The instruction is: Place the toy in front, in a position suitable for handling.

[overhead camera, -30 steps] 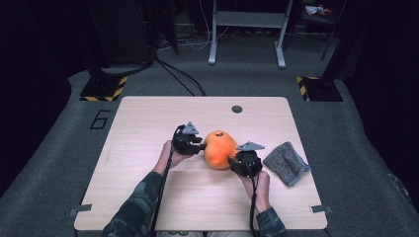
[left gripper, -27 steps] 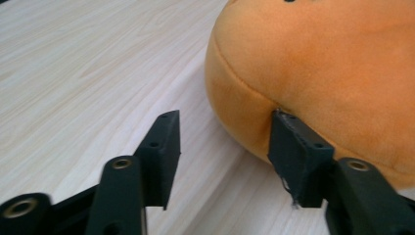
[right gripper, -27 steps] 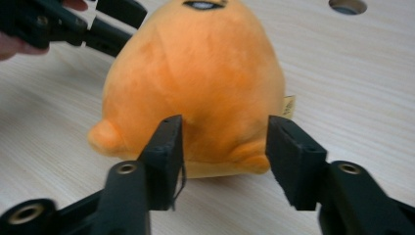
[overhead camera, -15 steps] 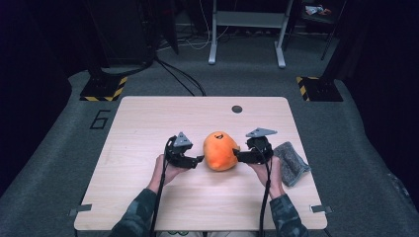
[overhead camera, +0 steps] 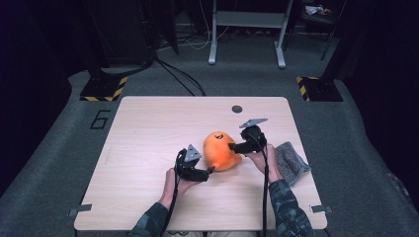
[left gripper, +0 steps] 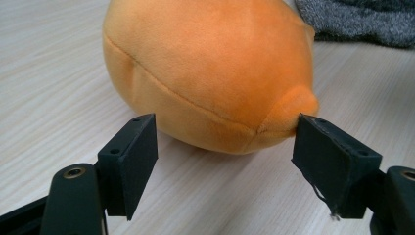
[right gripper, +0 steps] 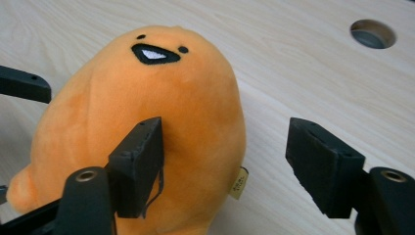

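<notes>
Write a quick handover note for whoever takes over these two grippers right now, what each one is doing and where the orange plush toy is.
Left gripper: open, at the near side of the orange plush toy; one of its fingers touches a small nub on the toy, with no grip.
Right gripper: open, at the toy's right side; the toy lies partly between its fingers, not clamped.
Toy: lying on the wooden table, right of the middle.
Grey cloth: on the table right of the right hand, untouched.
Done: both grippers brought up to the toy.
Left: probably close on the toy; nothing is gripped yet.
</notes>
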Action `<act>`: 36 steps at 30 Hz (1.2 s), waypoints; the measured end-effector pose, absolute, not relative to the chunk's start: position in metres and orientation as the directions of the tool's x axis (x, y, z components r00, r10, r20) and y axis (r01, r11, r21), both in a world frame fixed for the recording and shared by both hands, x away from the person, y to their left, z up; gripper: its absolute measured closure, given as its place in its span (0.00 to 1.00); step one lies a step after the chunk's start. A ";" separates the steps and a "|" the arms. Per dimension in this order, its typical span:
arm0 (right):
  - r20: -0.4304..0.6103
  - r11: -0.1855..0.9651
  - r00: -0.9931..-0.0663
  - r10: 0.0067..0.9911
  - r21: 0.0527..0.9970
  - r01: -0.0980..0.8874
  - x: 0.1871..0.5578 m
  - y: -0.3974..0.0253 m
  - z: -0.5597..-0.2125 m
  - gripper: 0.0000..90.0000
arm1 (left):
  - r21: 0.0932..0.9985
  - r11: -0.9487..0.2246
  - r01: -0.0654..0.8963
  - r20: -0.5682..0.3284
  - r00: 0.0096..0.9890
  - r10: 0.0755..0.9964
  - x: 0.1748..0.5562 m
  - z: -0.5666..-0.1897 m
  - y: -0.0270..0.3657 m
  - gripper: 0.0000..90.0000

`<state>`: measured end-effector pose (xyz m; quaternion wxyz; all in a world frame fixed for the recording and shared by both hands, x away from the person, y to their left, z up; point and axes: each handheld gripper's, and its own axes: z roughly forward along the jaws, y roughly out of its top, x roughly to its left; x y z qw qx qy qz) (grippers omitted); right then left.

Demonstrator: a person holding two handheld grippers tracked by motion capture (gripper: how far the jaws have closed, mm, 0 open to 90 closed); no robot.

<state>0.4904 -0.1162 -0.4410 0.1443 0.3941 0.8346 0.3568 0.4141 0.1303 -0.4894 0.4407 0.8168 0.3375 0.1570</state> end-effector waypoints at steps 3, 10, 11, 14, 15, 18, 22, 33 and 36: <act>0.077 0.432 -0.661 0.746 0.699 0.570 0.493 -0.116 -0.447 0.40 | 0.821 -0.388 0.420 -0.047 0.726 0.686 0.416 -0.493 0.127 0.27; 0.163 0.442 -0.699 0.696 0.670 0.596 0.496 -0.116 -0.458 0.65 | 0.820 -0.390 0.419 -0.051 0.732 0.679 0.421 -0.501 0.120 0.41; 0.168 0.437 -0.698 0.696 0.672 0.597 0.496 -0.116 -0.460 0.68 | 0.818 -0.397 0.416 -0.042 0.732 0.680 0.421 -0.501 0.119 0.43; 0.191 0.429 -0.703 0.685 0.675 0.601 0.496 -0.117 -0.465 0.77 | 0.815 -0.409 0.410 -0.029 0.734 0.679 0.421 -0.503 0.118 0.53; 0.194 0.424 -0.699 0.688 0.674 0.604 0.495 -0.116 -0.467 0.81 | 0.816 -0.407 0.410 -0.028 0.732 0.681 0.421 -0.504 0.117 0.58; 0.192 0.411 -0.692 0.696 0.683 0.604 0.492 -0.114 -0.471 0.87 | 0.817 -0.402 0.413 -0.030 0.727 0.686 0.421 -0.506 0.116 0.70; 0.136 0.419 -0.692 0.708 0.709 0.568 0.486 -0.112 -0.469 0.92 | 0.819 -0.414 0.398 -0.013 0.734 0.679 0.422 -0.503 0.118 0.81; 0.089 0.359 -0.617 0.782 0.745 0.562 0.465 -0.111 -0.433 0.94 | 0.820 -0.457 0.345 0.010 0.789 0.614 0.437 -0.464 0.131 0.87; 0.073 0.348 -0.598 0.799 0.754 0.557 0.458 -0.109 -0.424 0.94 | 0.816 -0.477 0.325 0.022 0.808 0.589 0.443 -0.455 0.134 0.87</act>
